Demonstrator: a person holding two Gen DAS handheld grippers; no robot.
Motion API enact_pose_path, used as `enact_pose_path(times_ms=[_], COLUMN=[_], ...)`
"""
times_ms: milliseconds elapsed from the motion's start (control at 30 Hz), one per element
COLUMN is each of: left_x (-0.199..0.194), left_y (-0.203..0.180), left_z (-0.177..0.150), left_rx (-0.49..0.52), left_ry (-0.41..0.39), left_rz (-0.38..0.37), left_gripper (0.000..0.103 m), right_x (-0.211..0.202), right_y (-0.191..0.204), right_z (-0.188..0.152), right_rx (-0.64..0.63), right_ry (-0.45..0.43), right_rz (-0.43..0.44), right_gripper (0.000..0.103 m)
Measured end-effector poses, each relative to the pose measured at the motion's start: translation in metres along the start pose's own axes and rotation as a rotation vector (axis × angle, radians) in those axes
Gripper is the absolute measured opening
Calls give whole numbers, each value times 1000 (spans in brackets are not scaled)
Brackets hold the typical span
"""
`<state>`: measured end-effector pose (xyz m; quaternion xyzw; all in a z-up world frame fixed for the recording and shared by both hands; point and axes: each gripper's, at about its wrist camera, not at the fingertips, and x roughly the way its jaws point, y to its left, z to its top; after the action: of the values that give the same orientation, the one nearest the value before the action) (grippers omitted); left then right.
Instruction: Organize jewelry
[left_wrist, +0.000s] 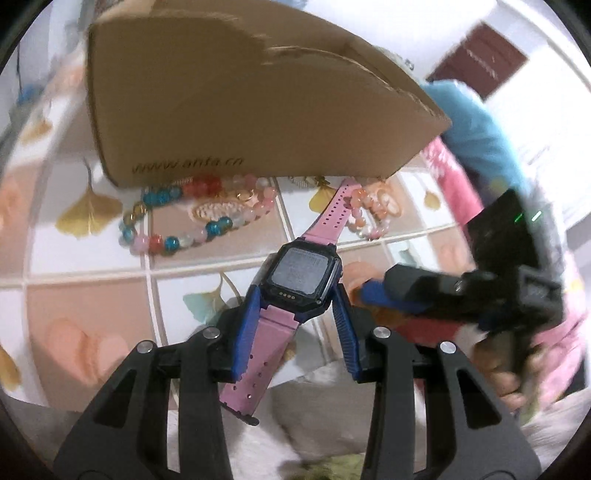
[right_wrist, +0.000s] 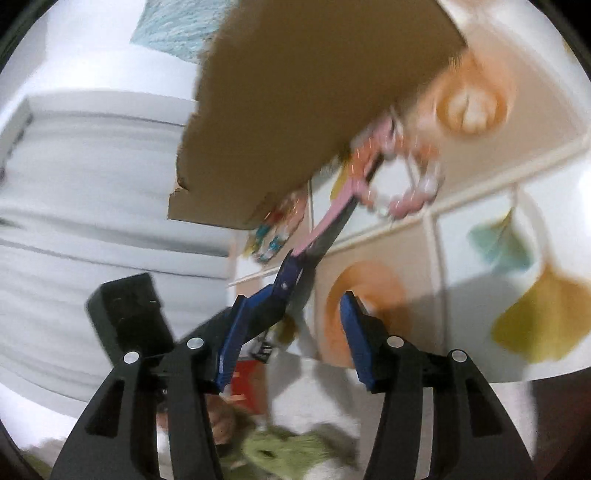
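Note:
A watch (left_wrist: 301, 275) with a black square face and pink strap is held above the table, and my left gripper (left_wrist: 297, 295) is shut on its case, blue pads pressing both sides. The strap's far end points at the cardboard box (left_wrist: 240, 103). A blue, red and pink bead bracelet (left_wrist: 177, 221) and a peach bead bracelet (left_wrist: 369, 218) lie on the table by the box. My right gripper (right_wrist: 293, 299) is open with nothing held; one of its blue fingers (left_wrist: 380, 295) reaches in just right of the watch. In the right wrist view the watch (right_wrist: 291, 273) shows edge-on, blurred.
The box (right_wrist: 295, 110) overhangs the bracelets. The table is covered with a checked cloth (left_wrist: 92, 295) printed with ginkgo leaves. A hand (left_wrist: 498, 369) in a pink sleeve holds the right gripper. A white cupboard front (right_wrist: 92, 184) is at the left.

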<state>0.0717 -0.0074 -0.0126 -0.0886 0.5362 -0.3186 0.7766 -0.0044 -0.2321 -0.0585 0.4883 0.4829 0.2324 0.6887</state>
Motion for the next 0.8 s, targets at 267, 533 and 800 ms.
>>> enact_pose_path(times_ms=[267,533,800], left_x=[-2,3,10], left_y=[14,-9,-54], left_z=[-4,-9,-29], left_rx=[-87,65,400], left_ry=[20,16,-19], left_rz=[-124,-26,275], left_gripper=[38,38,40], right_x=[8,16,24], right_y=[3,3,11], right_z=[11,15,20], right_rx=[69,131,168], right_ry=[33,60,89], right_rz=[57,-2,-26], right_gripper=[42,16,16])
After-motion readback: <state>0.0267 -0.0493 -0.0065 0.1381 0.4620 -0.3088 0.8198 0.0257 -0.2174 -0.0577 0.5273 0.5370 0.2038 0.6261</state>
